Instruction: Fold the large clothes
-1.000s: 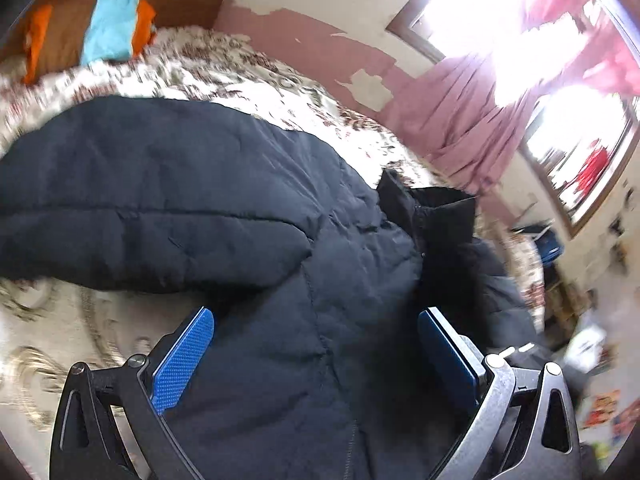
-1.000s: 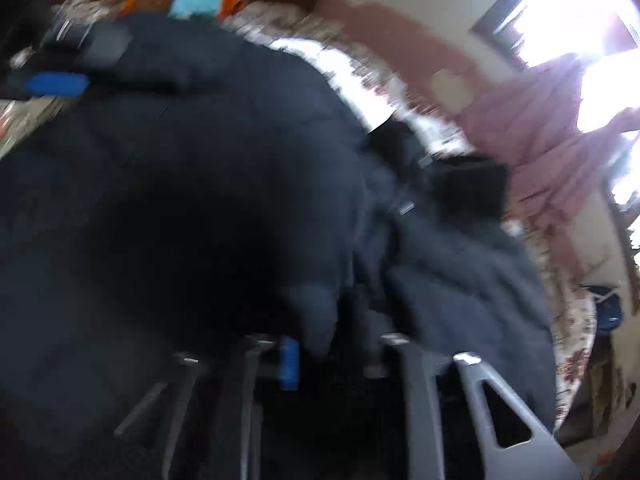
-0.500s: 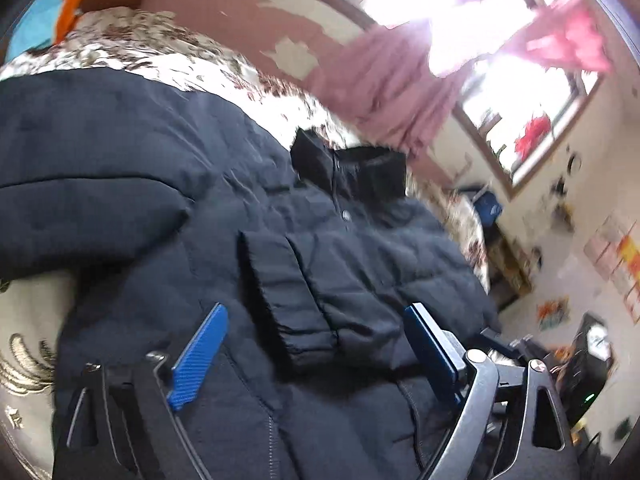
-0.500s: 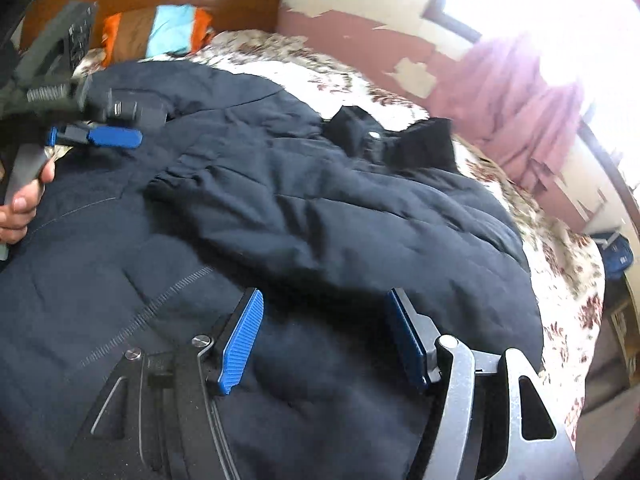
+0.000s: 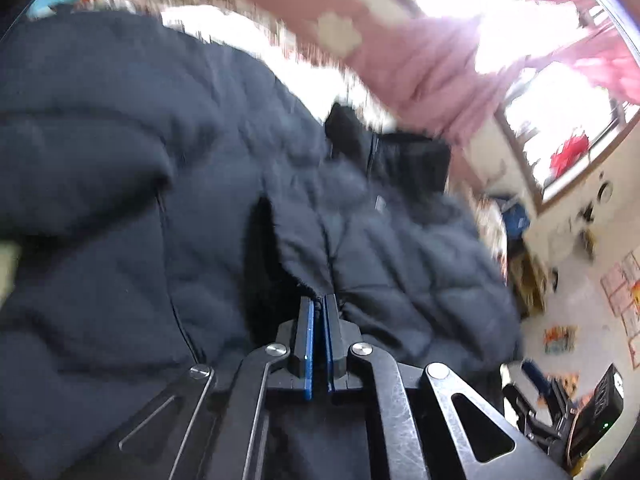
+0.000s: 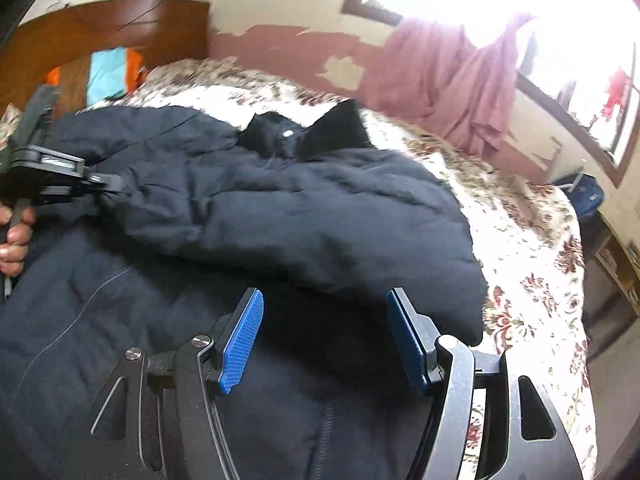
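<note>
A dark navy padded jacket (image 5: 120,160) lies spread on the bed, its black collar (image 5: 400,152) at the far end. My left gripper (image 5: 319,304) is shut on the cuff end of a sleeve, with a pinch of cloth between its blue pads. In the right wrist view the same left gripper (image 6: 114,185) holds that sleeve, which lies folded across the jacket (image 6: 320,208) front. A hand (image 6: 14,236) grips its handle. My right gripper (image 6: 324,320) hovers open over the jacket's lower right part, with nothing pressed between its pads.
The bed's floral cover (image 6: 520,240) shows bare to the right of the jacket. A wooden headboard (image 6: 120,28) with an orange and teal pillow (image 6: 108,72) stands at the far left. Pink curtains (image 6: 440,80) and bright windows are behind the bed.
The left gripper went from wide open to shut on the sleeve cuff. The right gripper drew back to the right and spread its jaws wider. The sleeve now lies across the jacket front.
</note>
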`<state>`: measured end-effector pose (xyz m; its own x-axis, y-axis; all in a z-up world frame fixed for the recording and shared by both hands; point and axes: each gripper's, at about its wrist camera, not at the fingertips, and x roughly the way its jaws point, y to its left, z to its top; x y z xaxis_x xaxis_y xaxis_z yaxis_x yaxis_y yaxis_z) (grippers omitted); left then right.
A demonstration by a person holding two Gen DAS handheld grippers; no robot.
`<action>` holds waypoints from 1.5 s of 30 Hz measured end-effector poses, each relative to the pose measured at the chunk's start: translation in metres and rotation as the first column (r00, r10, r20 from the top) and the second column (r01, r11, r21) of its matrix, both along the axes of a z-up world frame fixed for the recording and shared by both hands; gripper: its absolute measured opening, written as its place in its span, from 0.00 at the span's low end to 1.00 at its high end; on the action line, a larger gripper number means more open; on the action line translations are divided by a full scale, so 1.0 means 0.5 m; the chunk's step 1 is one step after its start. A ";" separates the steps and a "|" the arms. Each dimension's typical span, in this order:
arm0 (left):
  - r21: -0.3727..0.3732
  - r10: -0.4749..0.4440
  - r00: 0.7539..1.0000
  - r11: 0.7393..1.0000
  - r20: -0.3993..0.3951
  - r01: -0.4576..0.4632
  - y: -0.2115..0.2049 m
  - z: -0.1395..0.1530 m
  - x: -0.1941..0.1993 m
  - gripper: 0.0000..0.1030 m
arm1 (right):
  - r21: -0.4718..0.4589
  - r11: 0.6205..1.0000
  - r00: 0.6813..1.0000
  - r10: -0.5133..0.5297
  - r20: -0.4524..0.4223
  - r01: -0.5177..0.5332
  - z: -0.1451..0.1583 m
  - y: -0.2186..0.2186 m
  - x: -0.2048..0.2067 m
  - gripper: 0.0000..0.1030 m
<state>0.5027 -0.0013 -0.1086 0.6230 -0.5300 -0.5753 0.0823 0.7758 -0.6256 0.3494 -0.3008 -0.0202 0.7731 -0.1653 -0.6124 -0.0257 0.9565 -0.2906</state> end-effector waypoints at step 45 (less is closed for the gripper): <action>0.131 0.331 0.916 0.922 0.224 -0.365 0.277 0.144 -0.191 0.94 | 0.162 0.977 0.978 0.163 -0.128 -0.142 -0.061 0.232 0.284 0.69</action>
<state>0.4073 0.1374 -0.0368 0.8584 -0.1656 -0.4856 -0.1061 0.8687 -0.4839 0.4915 -0.1850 -0.0505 0.6871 0.0506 -0.7248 -0.2049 0.9706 -0.1265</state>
